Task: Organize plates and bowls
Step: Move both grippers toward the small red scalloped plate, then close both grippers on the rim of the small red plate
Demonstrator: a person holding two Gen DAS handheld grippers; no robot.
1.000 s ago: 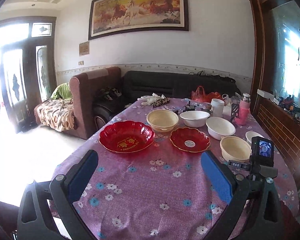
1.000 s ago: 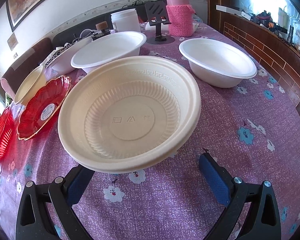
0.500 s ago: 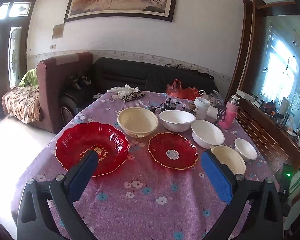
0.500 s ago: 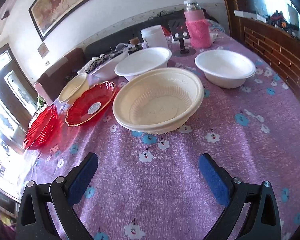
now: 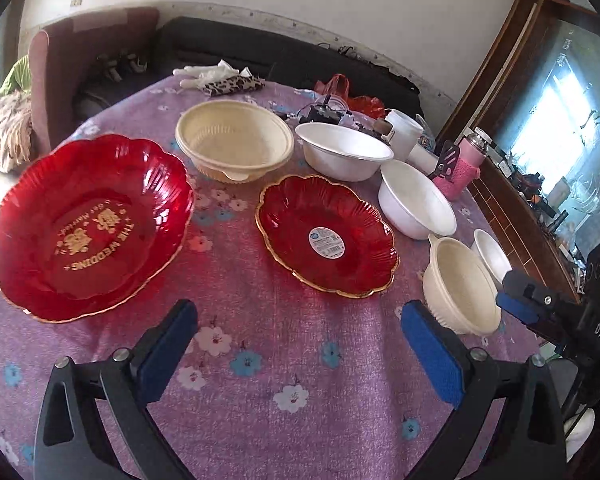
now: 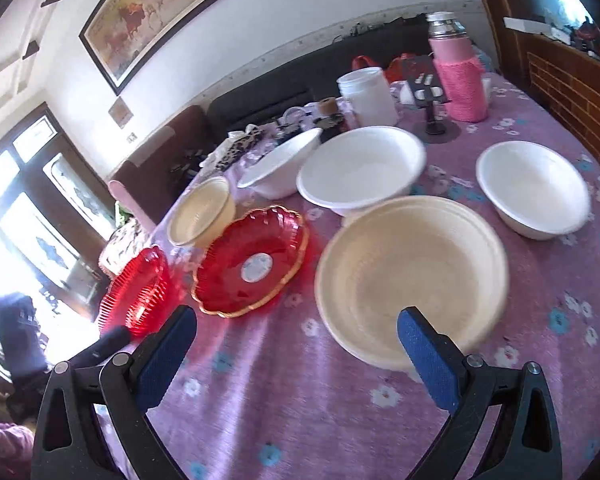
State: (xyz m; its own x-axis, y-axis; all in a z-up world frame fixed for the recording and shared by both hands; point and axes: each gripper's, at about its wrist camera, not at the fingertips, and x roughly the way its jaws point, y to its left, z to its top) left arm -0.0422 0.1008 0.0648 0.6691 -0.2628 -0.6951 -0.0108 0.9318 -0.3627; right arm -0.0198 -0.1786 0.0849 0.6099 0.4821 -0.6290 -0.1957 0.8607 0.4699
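Note:
A large red plate [image 5: 88,224] lies at the left of the purple floral table [image 5: 260,360], a smaller red plate [image 5: 326,236] at the middle. Behind them stand a cream bowl [image 5: 234,140] and two white bowls [image 5: 344,150] [image 5: 416,200]. Another cream bowl [image 5: 460,284] and a small white bowl [image 5: 492,254] sit at the right. My left gripper [image 5: 298,344] is open and empty, just before the smaller red plate. My right gripper [image 6: 296,352] is open and empty, its right finger [image 6: 428,356] over the near rim of the cream bowl [image 6: 412,276], beside the smaller red plate [image 6: 252,260].
A pink flask [image 6: 458,76], a white jar [image 6: 370,94] and a black phone stand [image 6: 432,100] stand at the far edge with small clutter. A dark sofa [image 5: 260,52] lies behind the table. A wooden cabinet [image 6: 572,80] runs along the right.
My left gripper has dropped and moved in toward the red plates. My right gripper has pulled back, then swung left and closer to the cream bowl.

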